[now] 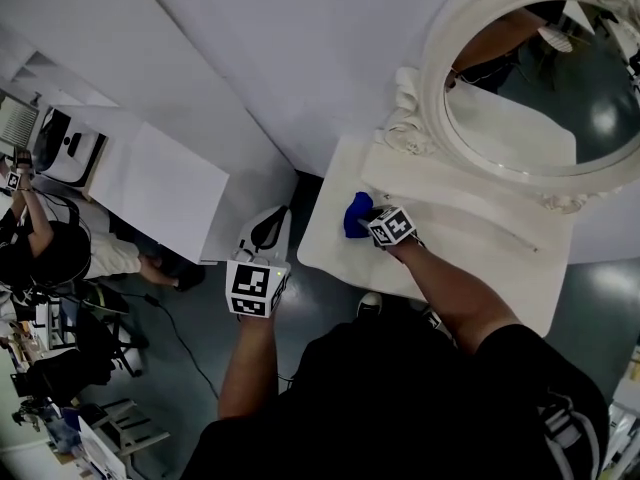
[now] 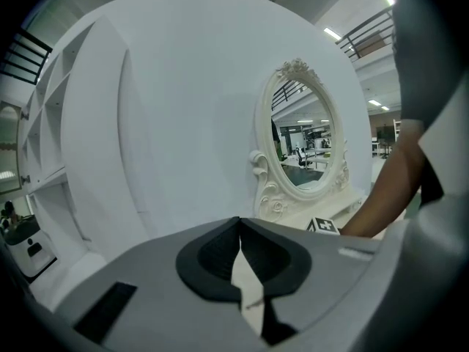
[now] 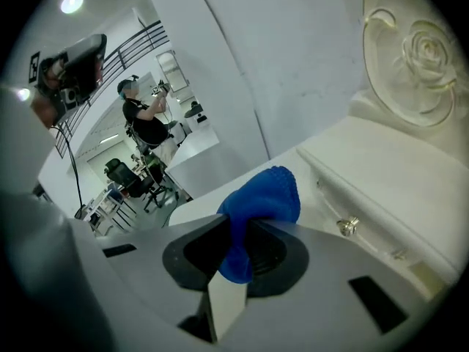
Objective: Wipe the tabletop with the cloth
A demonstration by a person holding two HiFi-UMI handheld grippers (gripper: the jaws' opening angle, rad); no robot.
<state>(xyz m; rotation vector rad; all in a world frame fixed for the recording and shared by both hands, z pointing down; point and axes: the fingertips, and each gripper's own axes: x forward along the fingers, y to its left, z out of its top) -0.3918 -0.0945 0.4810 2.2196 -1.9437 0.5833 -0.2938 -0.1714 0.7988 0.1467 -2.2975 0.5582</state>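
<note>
step: the wipe itself looks underway or about to start. The cloth is already picked up and sits at the table, though I can't tell for sure whether it's actually pressing on the surface.

right gripper (image 1: 370,218): clamped on the cloth (image 1: 356,215). The right gripper view shows the blue fabric pinched between the jaws, with a bunched wad sticking out past the tips.

cloth spot: over the left end of the tabletop (image 1: 450,253), near its left edge and just in front of the mirror (image 1: 520,78) base.

left gripper (image 1: 268,226): jaws closed on nothing. It's held off the table's left side over the floor and isn't doing anything with the cloth.

what's left: most of the tabletop stretches away to the right of the cloth, so I'd guess the bulk of the wiping is still to do.

next move: probably keep the pinch tight, push the wad flat onto the surface and drag it rightward in passes.

watch out: the raised ledge with the drawer knob (image 3: 347,226) is right beside the cloth, so a stroke should run along its front and not bump it.
</note>
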